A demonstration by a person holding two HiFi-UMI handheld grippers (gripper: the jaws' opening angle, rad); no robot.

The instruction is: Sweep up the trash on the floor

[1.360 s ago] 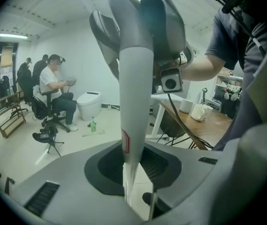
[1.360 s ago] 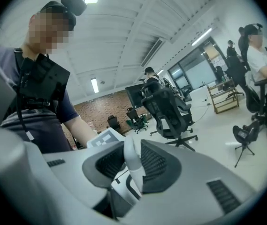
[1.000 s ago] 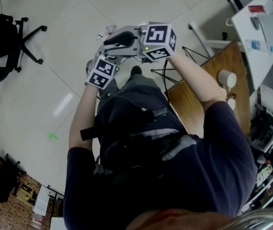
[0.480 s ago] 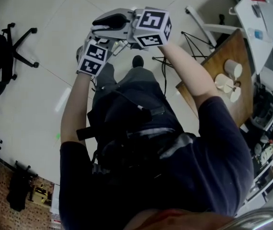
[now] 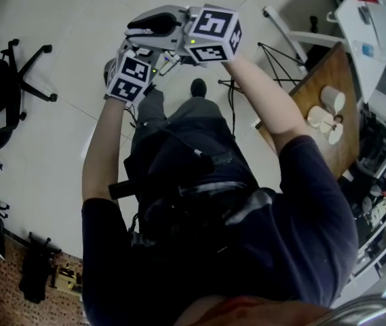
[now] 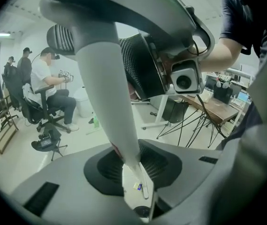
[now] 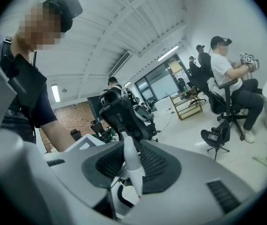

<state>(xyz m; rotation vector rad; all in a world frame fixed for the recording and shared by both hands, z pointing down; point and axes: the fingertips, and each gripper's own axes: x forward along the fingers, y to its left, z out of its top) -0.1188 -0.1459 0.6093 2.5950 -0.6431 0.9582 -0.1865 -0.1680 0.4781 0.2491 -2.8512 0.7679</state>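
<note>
The pale tiled floor spreads below you. Your left tongs and right tongs are both clamped on one white handle, close together. Through the gap under your left tongs, what may be a scrap of trash lies on the floor.

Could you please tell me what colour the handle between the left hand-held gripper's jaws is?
White handle, best seen in the left gripper view.

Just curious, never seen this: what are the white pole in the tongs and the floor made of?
White pole: smooth, matte; plastic or painted metal, unclear which. Floor: large pale tiles, going by joint lines, smooth, slightly glossy.
</note>
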